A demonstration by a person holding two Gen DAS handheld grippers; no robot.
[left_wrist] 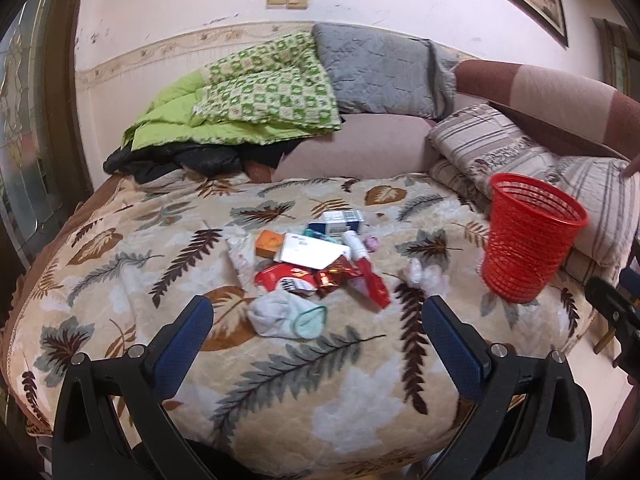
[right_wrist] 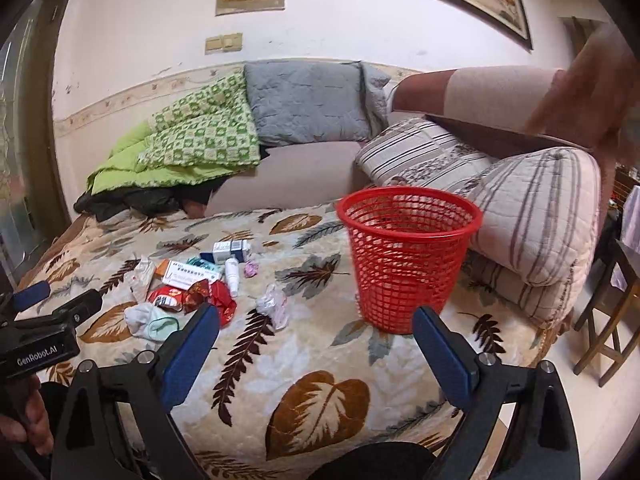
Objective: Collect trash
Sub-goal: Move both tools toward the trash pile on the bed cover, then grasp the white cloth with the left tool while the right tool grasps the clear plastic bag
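A heap of trash lies on the leaf-patterned blanket: a white face mask (left_wrist: 286, 314) (right_wrist: 149, 321), red wrappers (left_wrist: 298, 278) (right_wrist: 192, 296), a white box (left_wrist: 314, 251) (right_wrist: 192, 275), a small white bottle (left_wrist: 354, 245) (right_wrist: 231, 276), a blue-white carton (left_wrist: 343, 221) (right_wrist: 231, 251) and a crumpled clear plastic bit (left_wrist: 426, 276) (right_wrist: 274, 305). A red mesh bin (left_wrist: 528, 236) (right_wrist: 406, 258) stands upright to the right of the heap. My left gripper (left_wrist: 318, 312) hovers open just short of the mask. My right gripper (right_wrist: 316, 322) hangs open between the plastic bit and the bin, holding nothing.
Striped folded quilts (right_wrist: 532, 224) press against the bin's far right side. A green quilt (left_wrist: 256, 96), a grey pillow (left_wrist: 380, 72) and dark clothes are piled at the back by the wall. A wooden chair (right_wrist: 608, 316) stands off the bed's right edge.
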